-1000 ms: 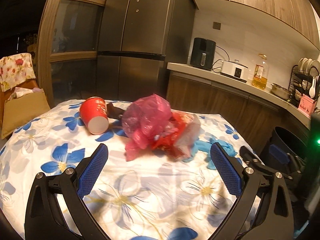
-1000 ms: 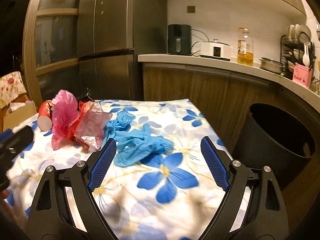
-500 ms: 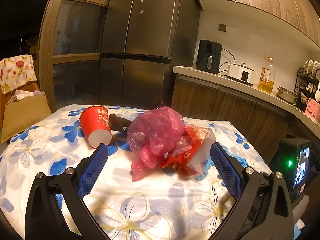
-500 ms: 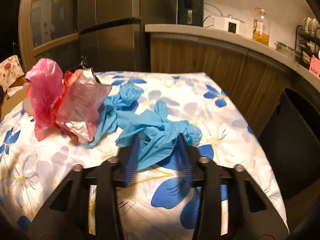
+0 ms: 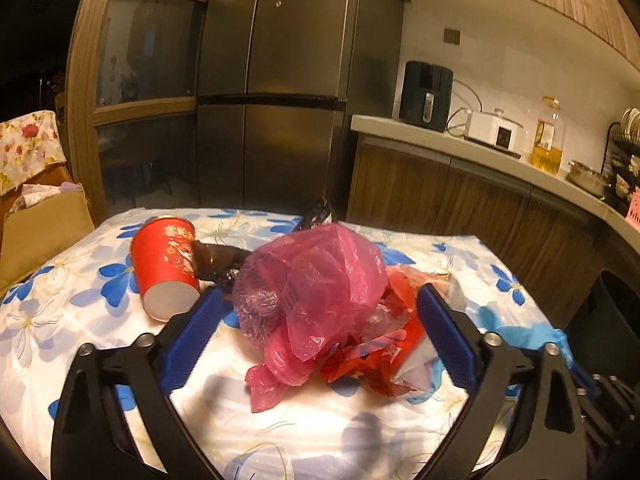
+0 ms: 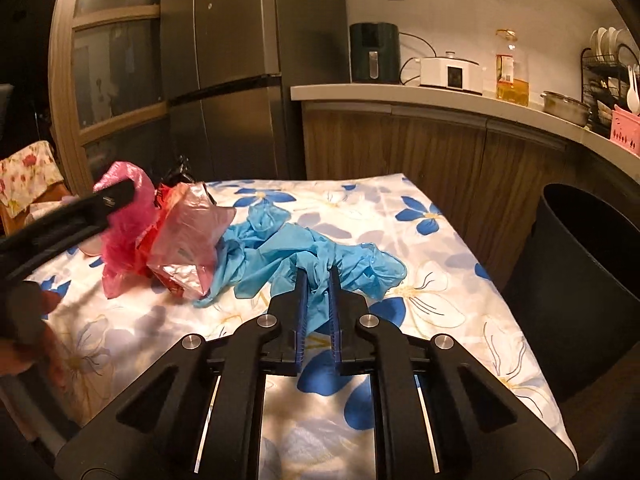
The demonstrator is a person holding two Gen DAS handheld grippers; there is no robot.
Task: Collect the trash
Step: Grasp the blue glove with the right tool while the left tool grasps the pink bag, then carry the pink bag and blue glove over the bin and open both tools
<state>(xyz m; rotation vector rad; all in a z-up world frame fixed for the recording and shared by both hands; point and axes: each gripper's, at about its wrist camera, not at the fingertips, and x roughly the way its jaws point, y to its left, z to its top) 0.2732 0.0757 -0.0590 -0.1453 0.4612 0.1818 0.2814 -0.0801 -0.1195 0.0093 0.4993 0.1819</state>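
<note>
Left wrist view, far left: cardboard box (image 5: 38,236) under a floral cloth (image 5: 28,148), beside the flowered tablecloth (image 5: 72,304). Left of centre on that cloth: red paper cup (image 5: 166,268) on its side, open mouth toward the camera, a dark wrapper (image 5: 218,260) just behind it. Centre: crumpled pink plastic bag (image 5: 316,280) touching a red snack wrapper (image 5: 380,360) at its right. Left hand-held gripper (image 5: 316,320) spread wide around this heap, jaws just easing inward; blue pads flanking the bag and wrapper, not pressing them. Lower right: scraps of blue gloves (image 5: 528,334), then a black trash bin (image 5: 612,320) at the frame edge. Upper right: kitchen counter (image 5: 460,144) with a black air fryer (image 5: 426,96), white cooker (image 5: 494,130) and oil bottle (image 5: 548,140).

Right wrist view, left edge: a person's hand (image 6: 28,344) on the other tool. Left of centre: pink bag, wrapper. Centre: pile of blue disposable gloves (image 6: 360,260) on the tablecloth. Right hand-held gripper (image 6: 318,280) narrowed, jaws just closing, clamped on a fold of glove; rest of the pile lying on the cloth. Far right: black bin beside the table, mouth open.
</note>
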